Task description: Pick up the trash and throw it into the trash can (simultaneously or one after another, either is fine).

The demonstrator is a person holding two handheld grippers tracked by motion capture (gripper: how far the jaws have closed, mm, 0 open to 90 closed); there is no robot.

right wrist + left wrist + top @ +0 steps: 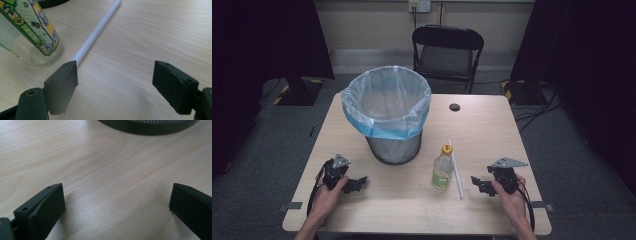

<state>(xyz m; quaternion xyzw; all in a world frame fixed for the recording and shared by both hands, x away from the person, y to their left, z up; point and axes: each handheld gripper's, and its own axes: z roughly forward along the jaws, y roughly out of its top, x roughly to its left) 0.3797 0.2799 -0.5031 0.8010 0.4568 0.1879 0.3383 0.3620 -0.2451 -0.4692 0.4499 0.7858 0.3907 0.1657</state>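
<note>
High view: wooden table [492,125] (pale), grey carpet [577,165], black chair [447,50].

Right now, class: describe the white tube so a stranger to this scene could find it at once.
Start at the lined mesh bin on the wooden table. To its right stands a yellow-capped bottle. Just right of that lies the white tube, by the right gripper: the one long, thin, plain thing lying flat.
</note>
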